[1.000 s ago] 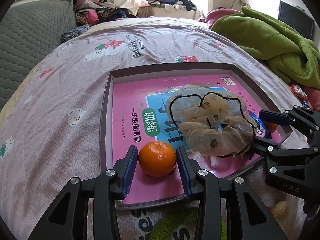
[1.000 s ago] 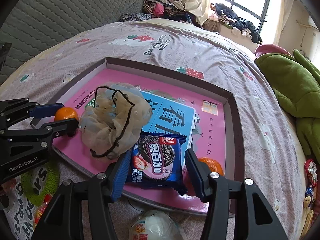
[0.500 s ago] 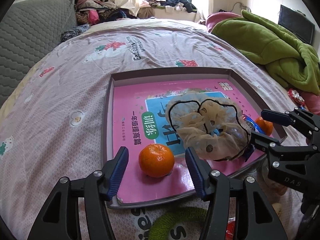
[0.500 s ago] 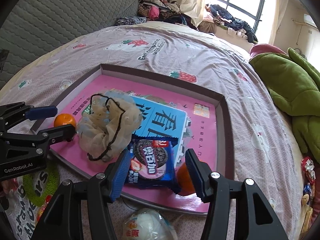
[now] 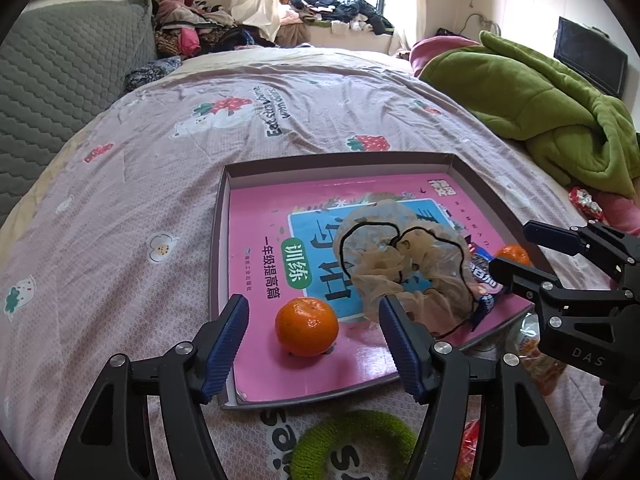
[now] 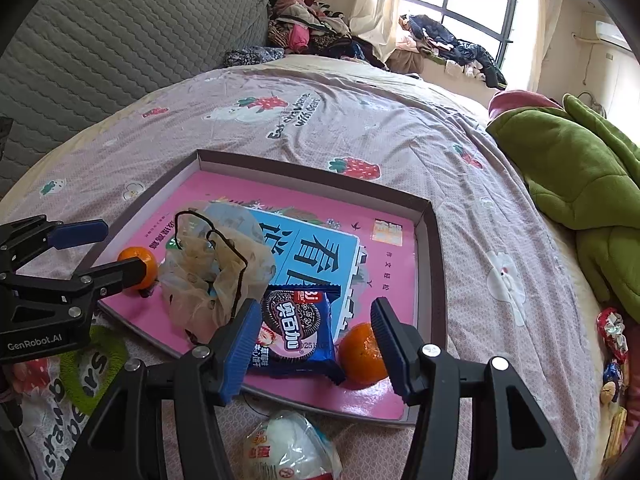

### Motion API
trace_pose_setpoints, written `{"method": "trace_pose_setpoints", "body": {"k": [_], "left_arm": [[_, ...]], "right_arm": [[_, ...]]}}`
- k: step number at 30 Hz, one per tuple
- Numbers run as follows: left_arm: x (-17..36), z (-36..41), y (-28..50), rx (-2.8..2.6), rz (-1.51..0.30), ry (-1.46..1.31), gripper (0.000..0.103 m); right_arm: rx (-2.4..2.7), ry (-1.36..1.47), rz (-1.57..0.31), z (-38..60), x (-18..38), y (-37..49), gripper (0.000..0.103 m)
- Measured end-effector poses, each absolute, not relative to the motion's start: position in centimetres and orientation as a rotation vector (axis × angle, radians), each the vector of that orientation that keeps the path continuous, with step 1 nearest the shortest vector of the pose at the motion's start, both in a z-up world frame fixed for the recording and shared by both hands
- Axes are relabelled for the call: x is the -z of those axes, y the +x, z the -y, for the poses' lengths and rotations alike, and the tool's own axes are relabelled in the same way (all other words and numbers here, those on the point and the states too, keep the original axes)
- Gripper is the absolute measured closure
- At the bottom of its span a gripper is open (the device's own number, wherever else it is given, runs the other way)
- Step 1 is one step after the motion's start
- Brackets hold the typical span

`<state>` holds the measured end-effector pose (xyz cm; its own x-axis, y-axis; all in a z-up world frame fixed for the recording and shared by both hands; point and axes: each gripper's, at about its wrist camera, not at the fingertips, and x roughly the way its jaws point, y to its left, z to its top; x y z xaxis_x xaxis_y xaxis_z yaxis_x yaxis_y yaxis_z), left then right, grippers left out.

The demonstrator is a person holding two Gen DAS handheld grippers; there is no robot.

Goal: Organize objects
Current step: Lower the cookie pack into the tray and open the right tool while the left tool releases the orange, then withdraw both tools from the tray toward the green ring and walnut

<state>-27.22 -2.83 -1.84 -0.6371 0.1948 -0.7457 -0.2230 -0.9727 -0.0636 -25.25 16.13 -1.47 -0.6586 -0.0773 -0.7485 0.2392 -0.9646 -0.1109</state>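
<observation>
A shallow brown tray (image 5: 219, 240) (image 6: 436, 264) lies on the bed with a pink book in it. On the book rest an orange (image 5: 307, 326) (image 6: 138, 266), a beige scrunchie (image 5: 400, 264) (image 6: 212, 272), a blue Oreo packet (image 6: 298, 330) and a second orange (image 6: 362, 354) (image 5: 514, 255). My left gripper (image 5: 314, 346) is open and empty, its fingers either side of the first orange and pulled back from it. My right gripper (image 6: 316, 346) is open and empty, just before the Oreo packet and the second orange.
A green ring (image 5: 354, 444) and a white wrapped snack (image 6: 290, 448) lie on the sheet in front of the tray. A green blanket (image 5: 540, 104) is heaped at the right. Small wrapped sweets (image 6: 612, 332) lie at the right edge. A grey headboard (image 6: 120, 40) stands at the left.
My left gripper opened, let go of the orange and drew back. My right gripper drew back from the Oreo packet, and the second orange came into view beside it.
</observation>
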Motion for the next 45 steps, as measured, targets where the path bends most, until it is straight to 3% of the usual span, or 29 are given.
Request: {"method": "trace_pose_setpoints", "body": {"k": [32, 45], "left_arm": [[-5.9, 4.8, -21.5, -2.715, 0.04, -1.031, 0.033], [-6.5, 4.1, -20.1, -2.715, 0.018, -1.005, 0.033]], "right_arm": [[2.8, 0.906, -0.106, -18.8, -6.2, -19.8, 0.045], [2.805, 0.812, -0.067, -19.3, -8.1, -17.2, 0.04]]}}
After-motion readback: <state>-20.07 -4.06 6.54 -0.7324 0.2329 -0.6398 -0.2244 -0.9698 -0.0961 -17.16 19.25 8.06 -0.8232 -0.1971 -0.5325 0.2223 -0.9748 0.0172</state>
